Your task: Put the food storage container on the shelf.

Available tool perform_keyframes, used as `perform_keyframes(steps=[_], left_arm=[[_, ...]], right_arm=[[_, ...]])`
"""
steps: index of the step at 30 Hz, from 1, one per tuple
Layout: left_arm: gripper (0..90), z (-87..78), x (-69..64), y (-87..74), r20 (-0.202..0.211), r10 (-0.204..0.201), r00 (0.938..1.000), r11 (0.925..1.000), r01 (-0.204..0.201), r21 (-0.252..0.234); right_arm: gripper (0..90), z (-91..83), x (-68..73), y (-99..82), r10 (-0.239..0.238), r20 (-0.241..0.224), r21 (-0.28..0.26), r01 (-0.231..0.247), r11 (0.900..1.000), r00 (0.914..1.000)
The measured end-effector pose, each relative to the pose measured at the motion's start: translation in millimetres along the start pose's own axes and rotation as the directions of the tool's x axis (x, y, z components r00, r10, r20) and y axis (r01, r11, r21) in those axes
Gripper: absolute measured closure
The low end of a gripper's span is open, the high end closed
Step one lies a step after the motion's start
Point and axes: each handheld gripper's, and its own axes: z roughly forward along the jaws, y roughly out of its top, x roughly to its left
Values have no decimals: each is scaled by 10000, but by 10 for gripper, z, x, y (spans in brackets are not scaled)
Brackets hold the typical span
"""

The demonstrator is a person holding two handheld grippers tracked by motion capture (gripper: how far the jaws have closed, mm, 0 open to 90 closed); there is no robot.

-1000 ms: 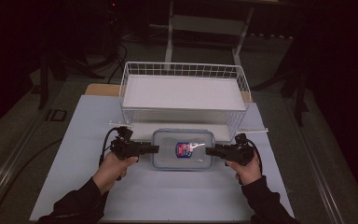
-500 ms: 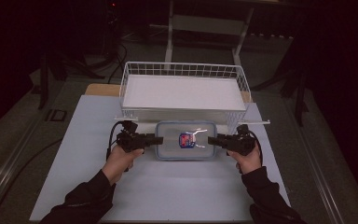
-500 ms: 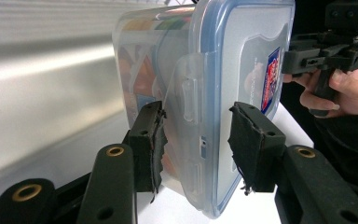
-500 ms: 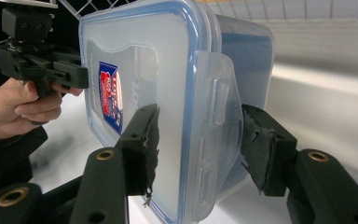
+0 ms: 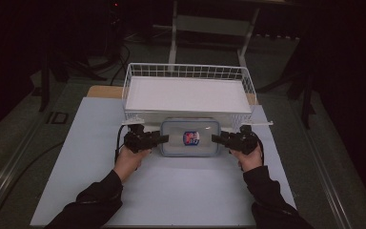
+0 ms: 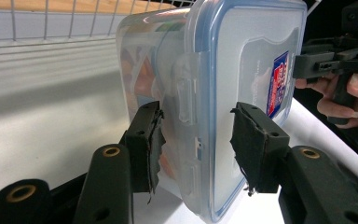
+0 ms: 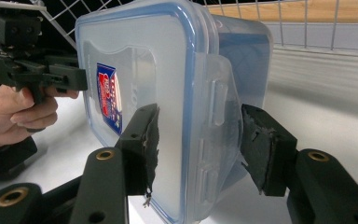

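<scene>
High view: lidded box carried up to the basket, not yet in it

Item: clear plastic food box with blue-edged snap lid and red-and-blue label (image 5: pixel 190 137). Place: just before the near wall of the white wire basket (image 5: pixel 186 67), lying level and lid up, over the white table sheet (image 5: pixel 171 191); whether it touches that wall or rests on the sheet cannot be told.

Holders: left gripper (image 5: pixel 164 139) on the box's end away from the right gripper (image 5: pixel 215 138), which takes the opposite end. Left gripper view: jaws astride the end latch, one above the lid and one under the base; they have just eased apart a little, yet appear to clamp the box. Right gripper view: same hold, pads closed on lid and base.

Done, by judgement: box gripped at both ends and brought to the basket. Left: lift over the near wall, set down on the basket's white floor, release.
</scene>
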Motion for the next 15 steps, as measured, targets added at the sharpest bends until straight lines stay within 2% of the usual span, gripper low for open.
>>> perform_keyframes(steps=[4,7,15], left_arm=[[529,34,64,-16,-81,68,9999,9999,-69,-90],[529,43,78,-19,-12,-149,9999,9997,149,-207],[530,72,90,6,-14,-264,9997,9992,263,-303]], right_arm=[[485,61,-48,-14,63,46,6,-63,10000,10000],[483,89,-81,-18,55,43,-154,-54,9999,10000],[479,114,-164,-17,619,-46,-64,-619,9981,9981]])
